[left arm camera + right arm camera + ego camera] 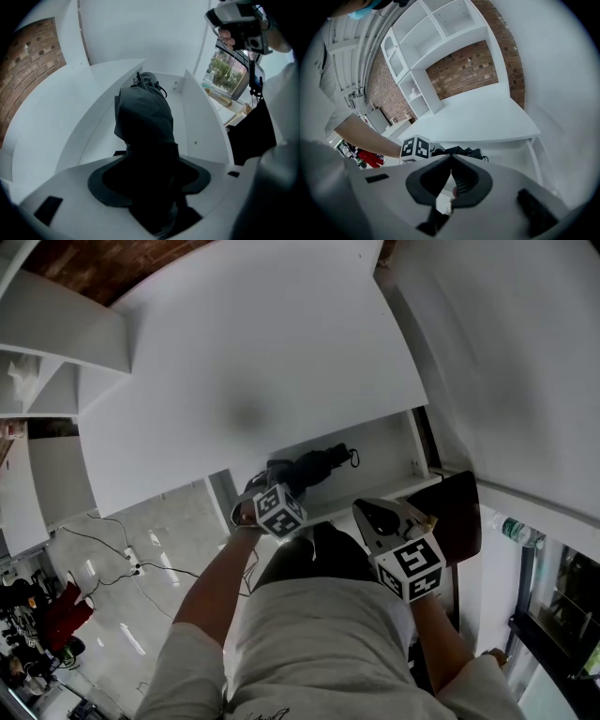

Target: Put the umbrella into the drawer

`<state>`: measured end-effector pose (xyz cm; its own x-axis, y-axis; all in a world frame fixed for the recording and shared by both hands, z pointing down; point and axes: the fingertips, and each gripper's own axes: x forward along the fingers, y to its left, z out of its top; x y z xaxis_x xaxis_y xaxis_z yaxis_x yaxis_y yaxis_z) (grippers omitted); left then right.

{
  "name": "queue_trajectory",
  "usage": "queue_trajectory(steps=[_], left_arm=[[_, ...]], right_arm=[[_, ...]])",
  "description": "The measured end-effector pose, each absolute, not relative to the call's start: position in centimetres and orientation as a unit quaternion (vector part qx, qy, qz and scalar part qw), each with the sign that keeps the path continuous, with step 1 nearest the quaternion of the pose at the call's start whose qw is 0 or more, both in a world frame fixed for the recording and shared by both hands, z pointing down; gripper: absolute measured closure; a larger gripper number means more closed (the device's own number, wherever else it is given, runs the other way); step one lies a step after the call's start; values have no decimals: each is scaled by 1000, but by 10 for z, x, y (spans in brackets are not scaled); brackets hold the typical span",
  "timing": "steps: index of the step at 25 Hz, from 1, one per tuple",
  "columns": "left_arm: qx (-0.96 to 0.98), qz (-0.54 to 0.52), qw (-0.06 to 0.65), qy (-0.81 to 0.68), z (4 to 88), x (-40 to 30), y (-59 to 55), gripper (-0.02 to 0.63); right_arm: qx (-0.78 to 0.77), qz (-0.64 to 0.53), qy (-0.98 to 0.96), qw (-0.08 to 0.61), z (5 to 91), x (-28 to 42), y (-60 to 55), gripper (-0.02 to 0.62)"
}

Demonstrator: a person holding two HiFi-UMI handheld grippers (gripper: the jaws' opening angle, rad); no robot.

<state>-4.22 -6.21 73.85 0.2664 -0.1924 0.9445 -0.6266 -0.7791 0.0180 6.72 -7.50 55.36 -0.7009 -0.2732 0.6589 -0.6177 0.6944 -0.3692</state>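
Gripping the near end of the folded dark umbrella [143,117], the left gripper [150,187] points steeply down into the open white drawer [202,126] — its jaws stand wide, pressed against the bundled cloth on both sides. The umbrella runs away from the gripper along the drawer, its far end with the cord loop [161,90] close to the drawer's far wall; whether it rests on the drawer floor I cannot tell. Over the drawer lies the white desk top [262,362]. The right gripper [450,174] hangs to the right, near the person's body and apart from the umbrella — its jaws are together with nothing between them. Far off stand a brick wall [464,70] and white shelves [436,28].
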Motion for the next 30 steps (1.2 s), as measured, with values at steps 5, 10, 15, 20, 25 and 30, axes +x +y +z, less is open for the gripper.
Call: queue_trajectory(steps=[5,10,15,20,25,30], left_arm=[[765,557,198,-255,746,-41,-60,330],[762,566,196,-247,756,-42,-59,330],[763,564,196,-248,758,-42,-62,330],[758,571,201,-243,765,-44,-58,330],[755,575,207,-239,769,-43,-57,330],[752,580,212,-233,770,-42,-56,330]], right_arm=[[256,301,-870,295,558,71,-72,566],[255,308,-867,297,561,72,-70,566],[248,312,-866,301,565,69,-66,566],[242,315,-866,305,568,69,-63,566],[238,316,-866,306,572,67,-62,566],[233,318,-865,309,574,67,-60,566]])
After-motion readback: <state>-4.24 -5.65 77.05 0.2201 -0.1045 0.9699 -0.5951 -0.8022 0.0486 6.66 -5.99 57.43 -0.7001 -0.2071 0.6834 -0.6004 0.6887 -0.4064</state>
